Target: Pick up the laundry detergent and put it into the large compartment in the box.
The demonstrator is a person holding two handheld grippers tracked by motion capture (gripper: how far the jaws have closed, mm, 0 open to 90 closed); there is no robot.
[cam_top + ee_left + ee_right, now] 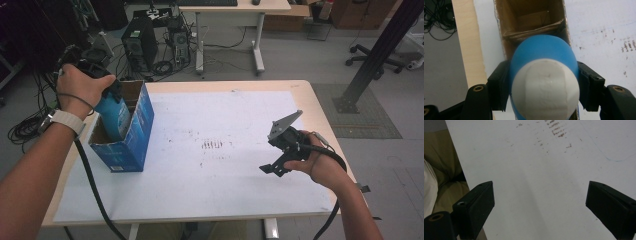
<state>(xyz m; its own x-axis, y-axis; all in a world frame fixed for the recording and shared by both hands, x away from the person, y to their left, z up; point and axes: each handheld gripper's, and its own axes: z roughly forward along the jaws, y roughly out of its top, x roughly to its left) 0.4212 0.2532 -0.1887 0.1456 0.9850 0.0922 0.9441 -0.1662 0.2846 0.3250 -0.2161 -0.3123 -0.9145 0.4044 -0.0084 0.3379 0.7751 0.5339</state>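
A blue bottle with a white cap hangs partly inside an open blue cardboard box at the table's left edge. My left gripper is shut on the bottle, its jaws pressing both sides just below the cap. The box's brown interior lies right under the bottle. My right gripper stands open over the white sheet at the right, jaws wide apart with nothing between them.
The white sheet carries a patch of brown smudges at its centre. Beyond the table are computer towers, tangled cables, a second desk and a black post at the right.
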